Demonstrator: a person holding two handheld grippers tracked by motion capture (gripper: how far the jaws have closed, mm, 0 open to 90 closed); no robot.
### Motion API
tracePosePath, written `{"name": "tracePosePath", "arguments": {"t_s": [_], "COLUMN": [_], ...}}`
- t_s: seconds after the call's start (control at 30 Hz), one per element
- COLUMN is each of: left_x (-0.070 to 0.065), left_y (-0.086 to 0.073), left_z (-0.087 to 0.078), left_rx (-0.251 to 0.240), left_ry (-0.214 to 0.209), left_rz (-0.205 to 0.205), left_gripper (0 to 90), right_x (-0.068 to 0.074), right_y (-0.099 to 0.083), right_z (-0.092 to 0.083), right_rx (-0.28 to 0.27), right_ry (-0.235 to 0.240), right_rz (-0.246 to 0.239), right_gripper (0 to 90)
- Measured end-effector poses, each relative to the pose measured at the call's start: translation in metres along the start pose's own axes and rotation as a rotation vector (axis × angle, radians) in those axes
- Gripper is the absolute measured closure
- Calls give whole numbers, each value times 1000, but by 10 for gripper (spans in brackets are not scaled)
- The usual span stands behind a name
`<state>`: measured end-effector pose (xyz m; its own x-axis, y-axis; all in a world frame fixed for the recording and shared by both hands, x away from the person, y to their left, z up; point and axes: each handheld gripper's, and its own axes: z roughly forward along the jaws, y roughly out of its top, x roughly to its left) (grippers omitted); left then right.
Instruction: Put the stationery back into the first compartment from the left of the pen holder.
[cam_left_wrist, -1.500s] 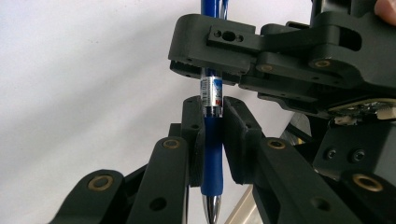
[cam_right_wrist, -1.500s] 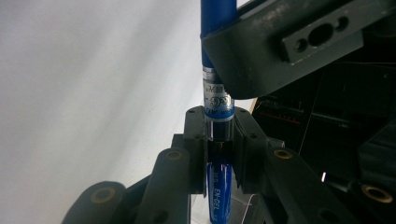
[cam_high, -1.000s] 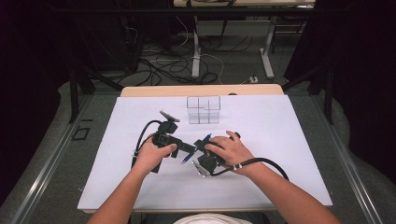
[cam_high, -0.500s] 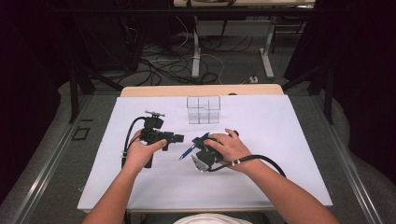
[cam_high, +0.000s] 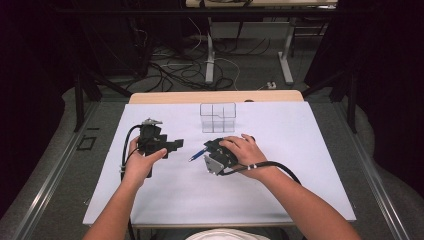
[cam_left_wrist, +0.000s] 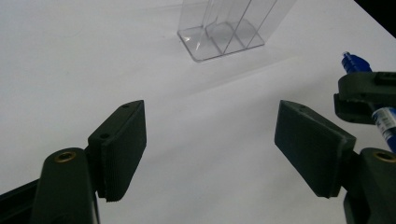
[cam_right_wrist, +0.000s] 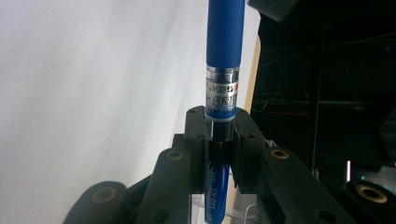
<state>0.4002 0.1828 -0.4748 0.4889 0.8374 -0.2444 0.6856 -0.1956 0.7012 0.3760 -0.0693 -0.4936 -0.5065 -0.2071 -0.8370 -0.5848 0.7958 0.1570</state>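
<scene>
Nearest the person, the right gripper (cam_high: 206, 152) has its jaws clamped on a blue pen (cam_right_wrist: 224, 70) above the white table (cam_high: 300, 150). Beside it, the left gripper (cam_left_wrist: 210, 154) gapes wide, empty. Farther off stands a clear divided holder (cam_high: 218, 117); lowering the pen in upright probably works best.

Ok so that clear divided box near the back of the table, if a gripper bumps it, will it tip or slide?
The clear divided box looks like thin plastic with nothing visible inside, so probably light. It stands taller than its flat base suggests is stable, and the white table cover looks smooth: a low nudge likely slides it, a high one may tip it.
</scene>
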Motion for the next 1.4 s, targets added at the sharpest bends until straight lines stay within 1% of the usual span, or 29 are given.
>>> {"name": "tracePosePath", "arguments": {"t_s": [0.03, 0.07, 0.1, 0.13, 0.17, 0.2, 0.23, 0.27, 0.3, 0.37, 0.4, 0.43, 0.5, 0.6, 0.67, 0.7, 0.73, 0.77, 0.8, 0.83, 0.87, 0.93, 1.0, 1.1, 1.2, 1.23, 1.27, 1.33, 1.4], "left_x": [2, 3, 5, 7, 9, 10, 12, 14, 15, 18, 20, 22, 25, 29, 30, 31, 32, 32, 31, 32, 31, 31, 30, 30, 30, 31, 31, 32, 32], "left_y": [-1, -3, -4, -5, -6, -8, -9, -10, -11, -12, -13, -13, -15, -17, -18, -19, -19, -20, -21, -21, -22, -23, -23, -24, -25, -25, -25, -25, -25], "left_z": [-1, -1, -2, -3, -4, -5, -6, -6, -7, -9, -10, -10, -11, -12, -12, -11, -11, -11, -10, -10, -9, -9, -9, -9, -6, -7, -7, -7, -7], "left_rx": [-3, -9, -12, -16, -21, -26, -34, -45, -50, -60, -60, -63, -68, -75, -85, -89, -89, -100, -105, -100, -100, -102, -94, -91, -108, -100, -95, -100, -93], "left_ry": [8, 9, 7, 10, 20, 30, 41, 56, 68, 94, 106, 114, 118, 117, 124, 126, 130, 137, 145, 146, 148, 155, 159, 169, 175, 177, 175, 176, 175], "left_rz": [3, -7, -9, -6, -2, -6, -5, -4, -8, -9, -11, -18, -25, -26, -36, -36, -32, -32, -28, -14, -5, 24, 39, 45, 36, 41, 36, 32, 37], "left_gripper": [239, 237, 236, 227, 210, 194, 179, 158, 157, 144, 122, 94, 39, 3, 2, 2, 2, 2, 2, 2, 2, 2, 2, 2, 2, 2, 2, 2, 2], "right_x": [-2, -2, -5, -6, -8, -10, -12, -14, -17, -22, -24, -27, -32, -39, -43, -45, -47, -49, -51, -53, -55, -59, -64, -70, -76, -78, -80, -84, -89], "right_y": [-1, -2, -3, -4, -5, -6, -7, -7, -8, -9, -10, -10, -11, -13, -14, -15, -15, -15, -15, -14, -15, -14, -15, -18, -22, -23, -25, -27, -30], "right_z": [1, 2, 3, 4, 4, 6, 7, 7, 10, 12, 14, 14, 18, 23, 26, 27, 29, 30, 32, 34, 35, 38, 41, 47, 53, 55, 57, 60, 65], "right_rx": [1, -5, -6, -9, -3, -14, -14, 2, -14, -6, -11, -1, -7, -15, -15, -17, -18, -13, -20, -22, -18, -25, -22, -19, -14, -13, -14, -11, -22], "right_ry": [1, -13, -6, -10, -6, -24, -28, -18, -29, -19, -27, -28, -27, -29, -34, -34, -37, -38, -44, -46, -48, -54, -59, -66, -72, -75, -77, -78, -80], "right_rz": [12, 30, 40, 67, 81, 100, 116, 142, 155, 195, 214, 234, 269, 366, 419, 441, 473, 481, 513, 539, 545, 596, 634, 707, 777, 796, 821, 874, 928], "right_gripper": [792, 793, 793, 792, 793, 792, 792, 793, 793, 792, 793, 792, 792, 792, 792, 792, 792, 792, 792, 792, 792, 792, 792, 792, 792, 792, 792, 793, 792]}}
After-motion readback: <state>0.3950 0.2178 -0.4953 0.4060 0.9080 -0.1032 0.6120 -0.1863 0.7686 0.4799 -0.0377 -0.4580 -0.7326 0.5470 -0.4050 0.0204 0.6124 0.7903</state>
